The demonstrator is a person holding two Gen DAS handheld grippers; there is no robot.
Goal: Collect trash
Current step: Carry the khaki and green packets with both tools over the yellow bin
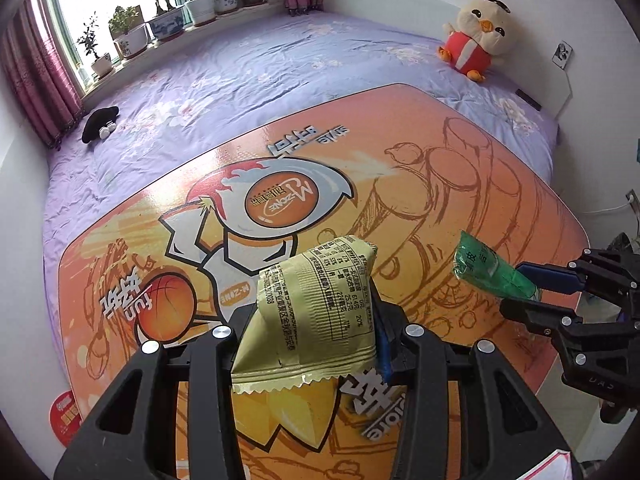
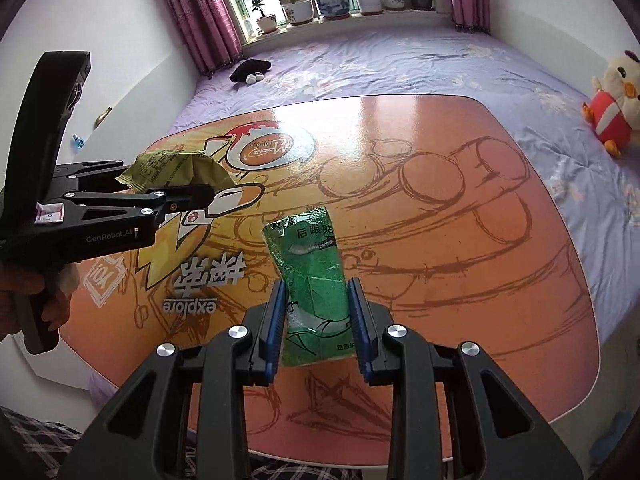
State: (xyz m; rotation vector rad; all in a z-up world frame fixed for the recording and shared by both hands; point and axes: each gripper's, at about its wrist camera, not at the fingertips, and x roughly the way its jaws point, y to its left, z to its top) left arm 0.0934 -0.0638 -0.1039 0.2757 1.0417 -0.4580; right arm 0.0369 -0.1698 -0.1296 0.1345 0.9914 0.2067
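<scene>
Left gripper (image 1: pixel 310 320): fingers clamped on an olive wrapper (image 1: pixel 312 312), printed side toward the camera, serrated edge hanging at the bottom. The wrapper is lifted clear of the tabletop (image 1: pixel 460 152). From the right wrist view the same gripper (image 2: pixel 188 190) shows side-on at left, the wrapper (image 2: pixel 176 170) crumpled above its fingers, a hand (image 2: pixel 36 300) on the handle.

Right gripper (image 2: pixel 316 320): blue-padded fingers (image 2: pixel 274 320) pressed on both sides of a green packet (image 2: pixel 312 276). The packet stands roughly upright between them, its top tilted a little left, white print near the upper end. It is held above the tabletop (image 2: pixel 440 240), not lying on it. In the left wrist view this gripper (image 1: pixel 524 286) enters from the right edge with the packet (image 1: pixel 492 270) sticking out toward the left.

The two grippers are near each other, apart, not touching.

Tabletop: glossy orange, cartoon print with a basketball (image 1: pixel 168 306), set on a bed (image 1: pixel 280 60) with a lilac floral sheet.

Surroundings: plush chick (image 1: pixel 476 34) in a red shirt at the far right of the bed; a black item (image 1: pixel 100 124) with white balls near the curtain (image 1: pixel 36 80); potted plants (image 1: pixel 168 16) lined along the windowsill.
</scene>
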